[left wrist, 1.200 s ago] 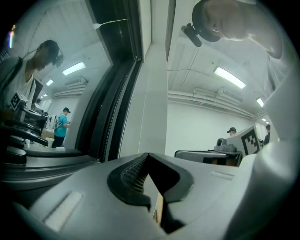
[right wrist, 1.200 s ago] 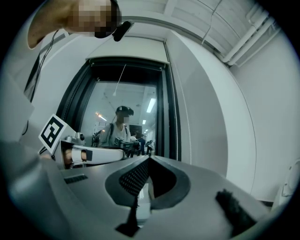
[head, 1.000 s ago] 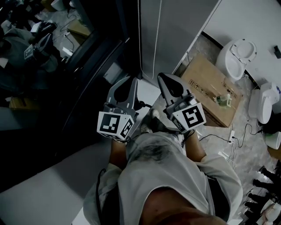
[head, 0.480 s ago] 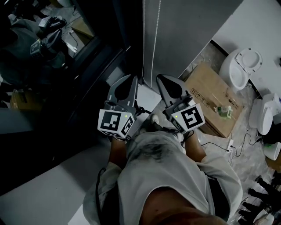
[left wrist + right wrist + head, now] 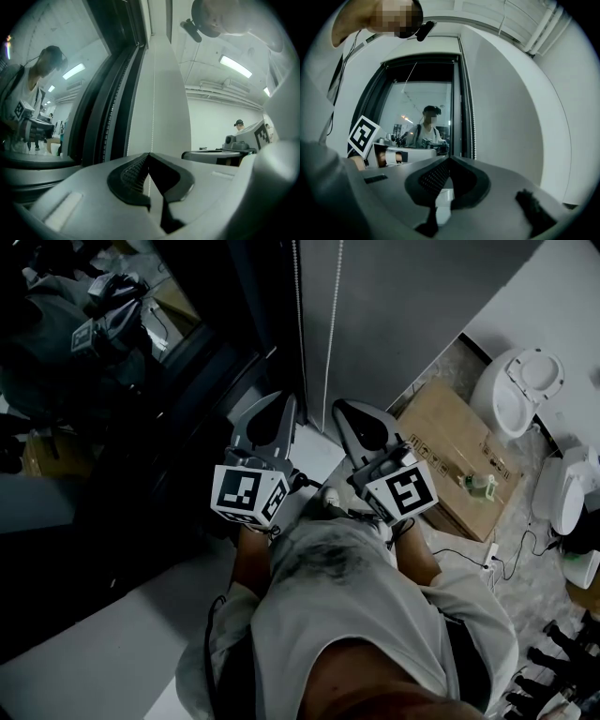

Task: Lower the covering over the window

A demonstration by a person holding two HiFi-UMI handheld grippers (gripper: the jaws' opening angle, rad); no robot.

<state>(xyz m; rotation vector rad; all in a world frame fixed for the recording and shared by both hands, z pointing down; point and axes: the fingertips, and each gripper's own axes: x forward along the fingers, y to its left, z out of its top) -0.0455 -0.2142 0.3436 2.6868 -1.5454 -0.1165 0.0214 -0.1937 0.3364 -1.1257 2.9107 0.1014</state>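
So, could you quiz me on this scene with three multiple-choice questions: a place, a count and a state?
1. Where is the cardboard box? A. on the floor B. on the windowsill C. in a gripper
2. How many bead-chain strands hang beside the window? A. one B. two C. four
3. The right gripper is: A. wide open B. shut, empty C. clamped on a bottle
Answers: 1 A, it lies flat down there; 2 B, two hang side by side; 3 B, its tips meet with nothing between.

A cardboard box (image 5: 459, 442) lies flat on the speckled floor (image 5: 514, 526) near a white toilet (image 5: 520, 390).
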